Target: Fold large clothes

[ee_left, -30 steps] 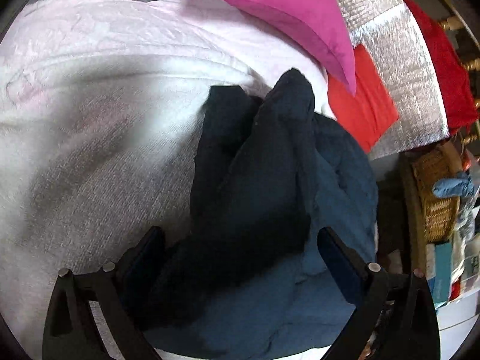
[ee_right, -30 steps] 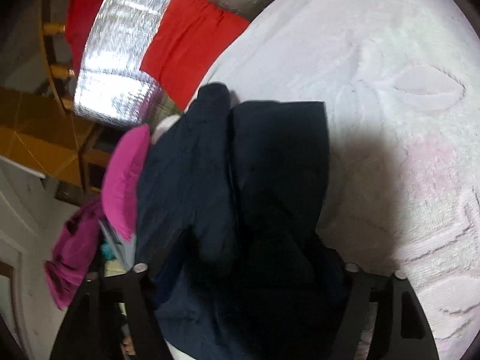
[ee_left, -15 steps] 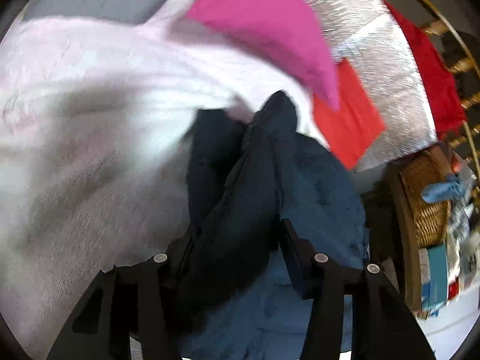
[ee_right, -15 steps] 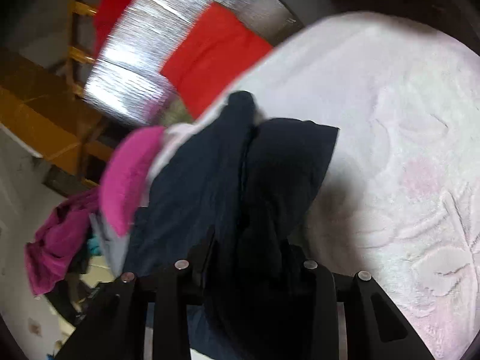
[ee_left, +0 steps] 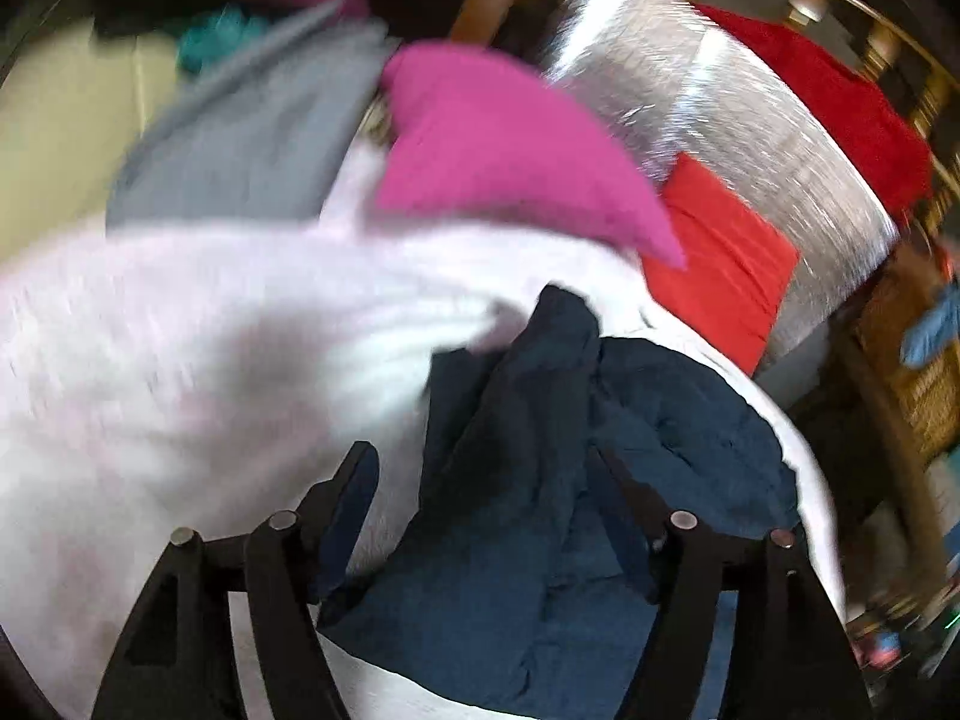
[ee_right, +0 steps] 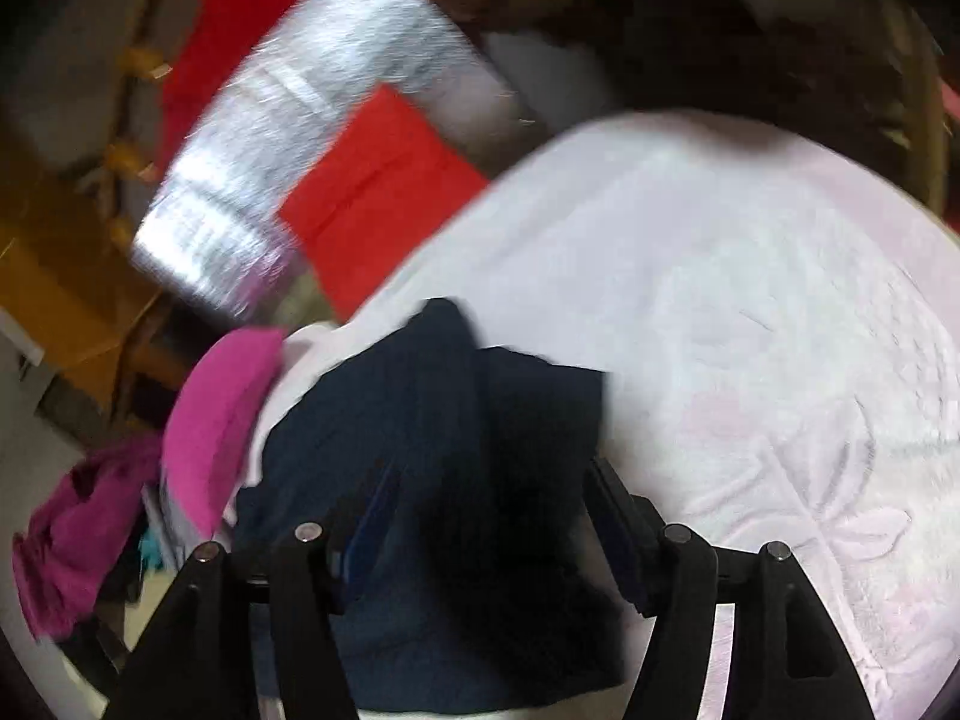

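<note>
navy garment (ee_left: 540,480) blurred, lower edge cut off | left claw (ee_left: 486,480) opening | right claw (ee_right: 486,492) opening, grip unclear

Dark navy garment (ee_left: 558,480), large, bunched in soft folds on my pale pink bedspread (ee_left: 180,360). It lies at the bedspread's edge, one peaked fold rising toward the far side. Fabric creased, not flat. Same heap seen from the right (ee_right: 456,480).

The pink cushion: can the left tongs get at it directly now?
Probably yes. The pink cushion lies uncovered on the pale bedspread, beyond the navy garment. The left tongs, opening, have that garment between them and would only need to pass over it.
</note>
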A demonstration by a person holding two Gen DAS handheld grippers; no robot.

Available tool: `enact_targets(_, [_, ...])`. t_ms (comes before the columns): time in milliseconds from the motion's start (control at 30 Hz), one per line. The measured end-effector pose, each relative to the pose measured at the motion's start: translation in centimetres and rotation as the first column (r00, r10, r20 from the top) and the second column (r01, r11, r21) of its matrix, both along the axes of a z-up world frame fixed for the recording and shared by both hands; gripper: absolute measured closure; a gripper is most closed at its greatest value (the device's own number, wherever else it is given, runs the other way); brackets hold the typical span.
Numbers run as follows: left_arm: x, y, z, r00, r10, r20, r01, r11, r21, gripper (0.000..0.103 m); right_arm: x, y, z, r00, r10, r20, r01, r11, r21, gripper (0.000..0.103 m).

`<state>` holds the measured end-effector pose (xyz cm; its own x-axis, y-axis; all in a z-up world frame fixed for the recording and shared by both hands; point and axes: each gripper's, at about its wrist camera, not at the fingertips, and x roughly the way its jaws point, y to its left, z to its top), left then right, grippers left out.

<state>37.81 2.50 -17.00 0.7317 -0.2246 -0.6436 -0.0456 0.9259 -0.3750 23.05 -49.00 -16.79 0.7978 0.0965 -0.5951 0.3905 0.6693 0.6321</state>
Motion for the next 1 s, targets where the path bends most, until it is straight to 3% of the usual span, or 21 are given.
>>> enact_targets(67, [-0.6, -1.0, 0.3, 0.998, -0.051, 0.023, 0.049, 0.996, 0.07, 0.029, 0.8, 2.4, 0.8, 0.997, 0.082, -0.002, -0.082, 0.995, -0.059, 0.057])
enact_targets(133, [-0.6, -2.5, -0.2, 0.995, -0.099, -0.011, 0.1, 0.986, 0.136, 0.029, 1.8, 4.3, 0.8, 0.989, 0.144, -0.031, -0.146, 0.985, -0.088, 0.06])
enact_targets(200, [0.3, -4.1, -1.7, 0.991, -0.09, -0.095, 0.11, 0.966, 0.234, 0.029, 3.0, 5.4, -0.2, 0.982, 0.158, -0.102, -0.169, 0.979, -0.111, 0.06])
enact_targets(300, [1.6, -5.2, -4.9, 0.971, -0.087, -0.222, 0.156, 0.935, 0.318, 0.028, 5.2, 5.7, -3.9, 0.955, 0.175, -0.24, -0.191, 0.98, -0.045, 0.06])
enact_targets(433, [1.5, -5.0, -4.6, 0.973, -0.086, -0.213, 0.156, 0.929, 0.336, 0.028, 5.7, 6.3, -2.9, 0.954, 0.173, -0.244, -0.199, 0.976, -0.084, 0.058])
enact_targets(633, [0.4, -6.3, -2.6, 0.984, -0.137, -0.116, 0.166, 0.94, 0.299, 0.028, 5.3, 7.5, 0.4, 0.98, 0.179, -0.086, -0.191, 0.97, -0.151, 0.056])
enact_targets(833, [-1.0, -9.9, -2.7, 0.972, -0.22, -0.088, 0.237, 0.896, 0.376, 0.028, 8.4, 9.2, -2.8, 0.95, 0.24, -0.201, -0.27, 0.954, -0.132, 0.054])
enact_targets(1000, [-1.2, -11.0, -3.1, 0.971, -0.224, -0.078, 0.237, 0.888, 0.393, 0.028, 8.3, 8.9, -3.0, 0.95, 0.25, -0.186, -0.272, 0.957, -0.102, 0.054])
